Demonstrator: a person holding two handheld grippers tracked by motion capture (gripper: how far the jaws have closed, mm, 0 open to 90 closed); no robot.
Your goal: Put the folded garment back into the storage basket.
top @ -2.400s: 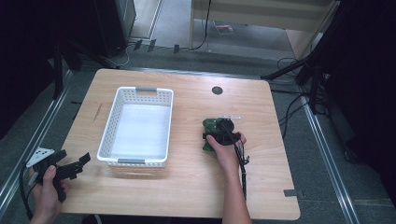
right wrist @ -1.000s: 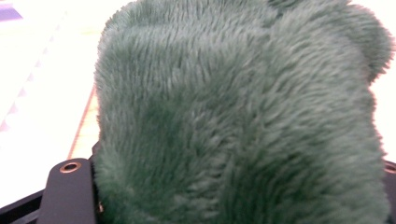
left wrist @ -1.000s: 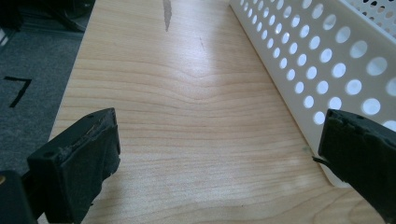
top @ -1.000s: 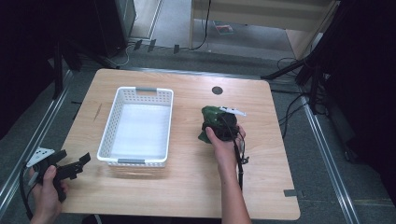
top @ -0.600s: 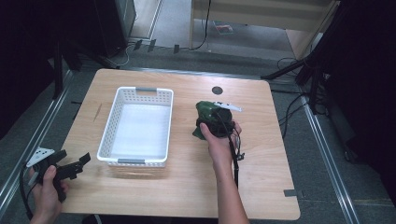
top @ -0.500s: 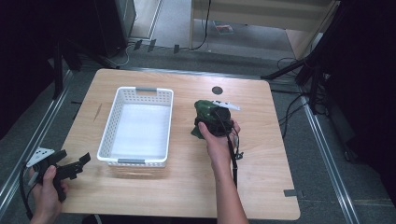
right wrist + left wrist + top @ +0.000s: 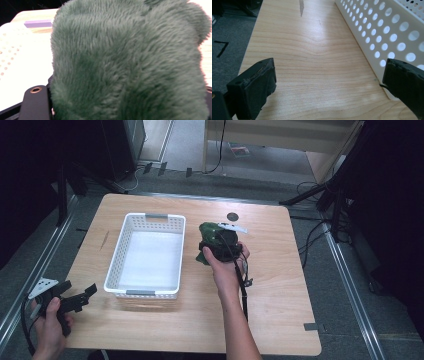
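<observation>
A green plush toy (image 7: pixel 206 231) hangs above the table just right of the white perforated basket (image 7: pixel 116 255). My right gripper (image 7: pixel 214 244) is shut on it, and the fur (image 7: pixel 125 62) covers both jaws in the right gripper view. The basket's floor (image 7: pixel 17 57) lies to the left of the toy there. My left gripper (image 7: pixel 80 291) is held at the table's near left corner, open with nothing between its fingers (image 7: pixel 252 85). The basket's near wall (image 7: pixel 382 37) runs beside its right jaw.
The wooden table (image 7: pixel 280 285) has a small black round mark (image 7: pixel 232 216) behind the toy. The right gripper's cable (image 7: pixel 244 287) trails along the forearm. Metal rails and dark floor border the table on both sides.
My right gripper has lifted the plush toy and carried it left and away, closer to the basket. The left gripper has stayed where it was.
</observation>
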